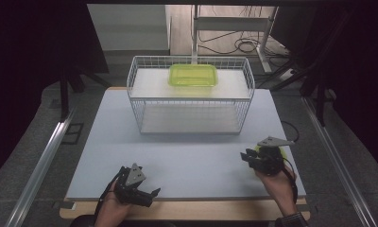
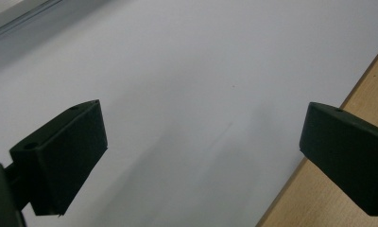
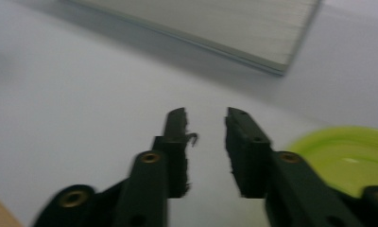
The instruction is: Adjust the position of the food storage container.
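Right gripper [image 3: 205,142], jaws narrowed on nothing beside the green lid [image 3: 347,158], could nudge it off the desk [image 1: 187,156].

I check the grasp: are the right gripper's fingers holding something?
No. The right gripper is empty: a narrow gap, only table between its fingers.

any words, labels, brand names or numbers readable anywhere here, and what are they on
None: no text can be read in any view.
The translucent lime-green plastic container on the white wire basket rack shows no label.
The round lime-green plastic lid beside the right hand-held gripper is plain.
The pale grey table mat bears no print.
The left hand-held gripper shows black pads without markings.
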